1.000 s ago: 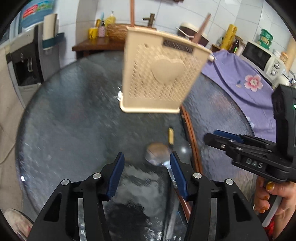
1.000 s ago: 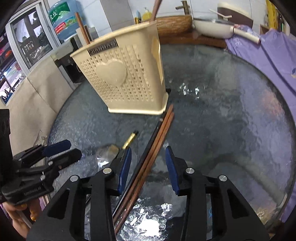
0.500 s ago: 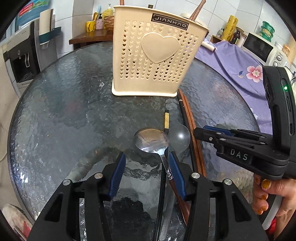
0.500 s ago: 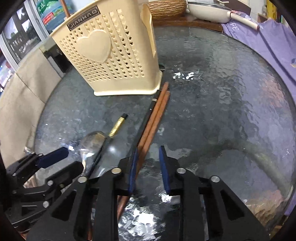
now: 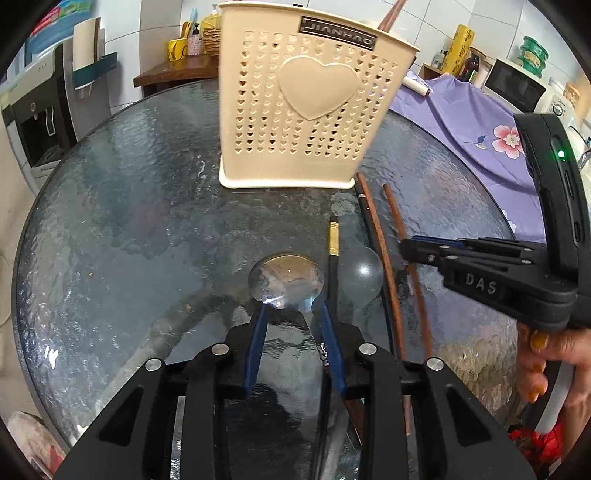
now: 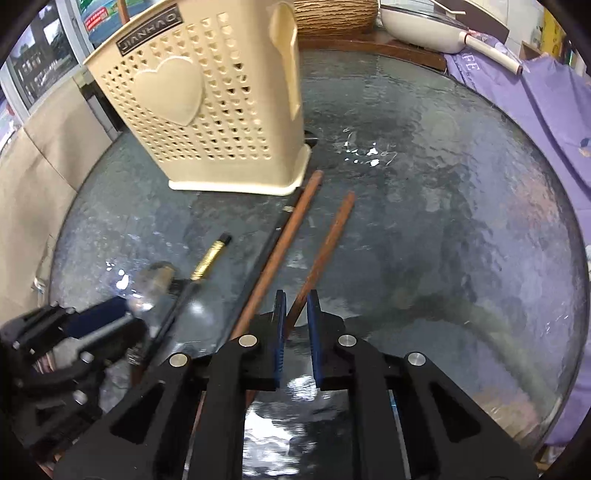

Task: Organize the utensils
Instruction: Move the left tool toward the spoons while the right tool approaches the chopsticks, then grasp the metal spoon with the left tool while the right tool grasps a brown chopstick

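Note:
A cream perforated utensil holder (image 5: pixel 303 110) stands on the round glass table (image 5: pixel 110 221); it also shows in the right wrist view (image 6: pixel 207 107). A metal spoon (image 5: pixel 286 280) lies in front of it, its neck between the narrowed fingers of my left gripper (image 5: pixel 291 314), which is still open around it. A black chopstick with a gold band (image 5: pixel 333 243) lies beside the spoon. Two brown chopsticks lie to the right. My right gripper (image 6: pixel 295 299) is shut on one brown chopstick (image 6: pixel 328 236), whose far end has swung away from the other brown chopstick (image 6: pixel 291 229).
A purple flowered cloth (image 5: pixel 480 125) covers furniture right of the table. A wooden side table (image 5: pixel 177 70) with bottles stands behind. A water dispenser (image 5: pixel 40 122) stands at the left. A pan (image 6: pixel 424 26) sits on the back counter.
Both grippers moved down and forward to the utensils. The left fingers narrowed around the spoon's neck. The right fingers closed on one brown chopstick, which shifted away from its pair.

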